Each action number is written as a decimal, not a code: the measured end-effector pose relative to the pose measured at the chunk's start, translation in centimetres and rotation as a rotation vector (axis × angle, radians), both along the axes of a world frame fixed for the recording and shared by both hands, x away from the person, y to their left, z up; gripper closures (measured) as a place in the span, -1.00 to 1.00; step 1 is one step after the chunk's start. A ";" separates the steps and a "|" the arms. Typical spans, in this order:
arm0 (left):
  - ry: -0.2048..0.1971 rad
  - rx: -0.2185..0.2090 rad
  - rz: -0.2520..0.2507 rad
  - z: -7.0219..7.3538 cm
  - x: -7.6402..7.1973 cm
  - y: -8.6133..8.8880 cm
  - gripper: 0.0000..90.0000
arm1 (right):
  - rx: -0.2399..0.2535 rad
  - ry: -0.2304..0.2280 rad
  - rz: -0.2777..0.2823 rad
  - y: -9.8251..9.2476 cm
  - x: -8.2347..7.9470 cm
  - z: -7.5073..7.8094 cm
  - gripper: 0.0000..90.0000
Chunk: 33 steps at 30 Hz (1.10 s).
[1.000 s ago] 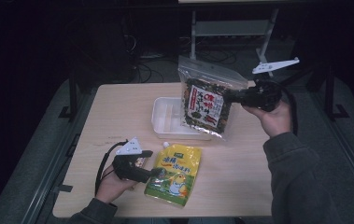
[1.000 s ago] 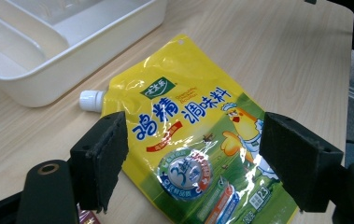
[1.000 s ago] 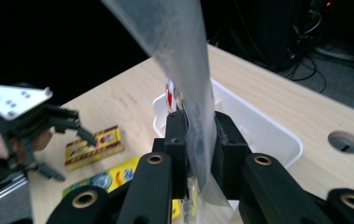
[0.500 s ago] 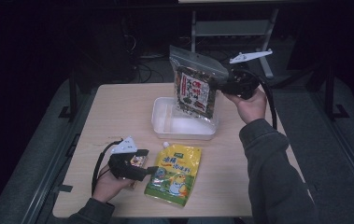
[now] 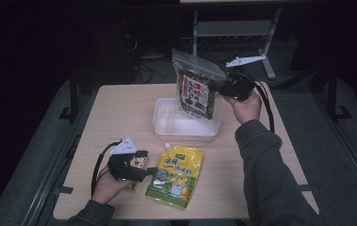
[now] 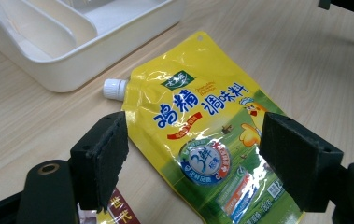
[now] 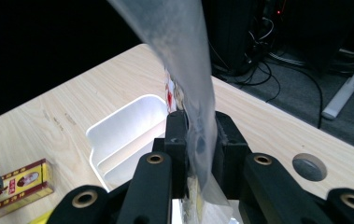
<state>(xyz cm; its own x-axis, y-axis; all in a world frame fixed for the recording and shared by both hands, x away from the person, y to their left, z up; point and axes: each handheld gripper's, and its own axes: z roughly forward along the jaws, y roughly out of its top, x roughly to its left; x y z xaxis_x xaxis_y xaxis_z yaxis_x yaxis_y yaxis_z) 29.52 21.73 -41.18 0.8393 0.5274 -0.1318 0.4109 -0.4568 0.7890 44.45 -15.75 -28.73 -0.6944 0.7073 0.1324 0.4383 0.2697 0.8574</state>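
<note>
A clear zip bag of dark snacks [image 5: 196,92] with a red and white label hangs upright over the white divided tray [image 5: 166,127]. My right gripper [image 5: 219,89] is shut on the bag's right edge; in the right gripper view the jaws pinch the clear plastic [image 7: 198,140]. A yellow spouted pouch [image 5: 176,176] lies flat near the table's front. My left gripper [image 5: 147,165] rests open at the pouch's left edge. In the left gripper view the pouch [image 6: 198,140] lies below and beyond the spread jaws, untouched.
A small yellow and red box [image 5: 139,162] lies under the left gripper, also seen as the box [image 7: 16,184] in the right gripper view. The table has a round cable hole [image 7: 309,167] at the far right. A metal stand [image 5: 199,28] and cables sit behind the table.
My right gripper has carried the bag leftward and a little lower, from beside the tray's right end to above it. The left gripper has stayed put.
</note>
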 end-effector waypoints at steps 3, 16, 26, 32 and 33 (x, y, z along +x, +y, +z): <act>0.003 0.001 0.001 -0.1 0.1 0.1 -0.48 | 0.009 0.007 0.001 -0.1 0.2 -0.8 0.74; 0.009 0.005 0.004 -0.2 0.2 0.2 -0.48 | -0.006 0.013 0.039 0.0 0.8 -2.2 0.73; 0.011 0.007 0.004 -0.3 0.2 0.2 -0.48 | -0.004 0.032 0.044 -0.1 1.2 -3.0 0.73; 0.014 0.009 0.001 -0.4 0.2 0.3 -0.47 | 0.007 0.044 0.041 -0.3 1.5 -3.6 0.73; 0.014 0.009 0.001 -0.4 0.3 0.3 -0.47 | 0.011 0.046 0.040 -0.3 1.6 -3.6 0.73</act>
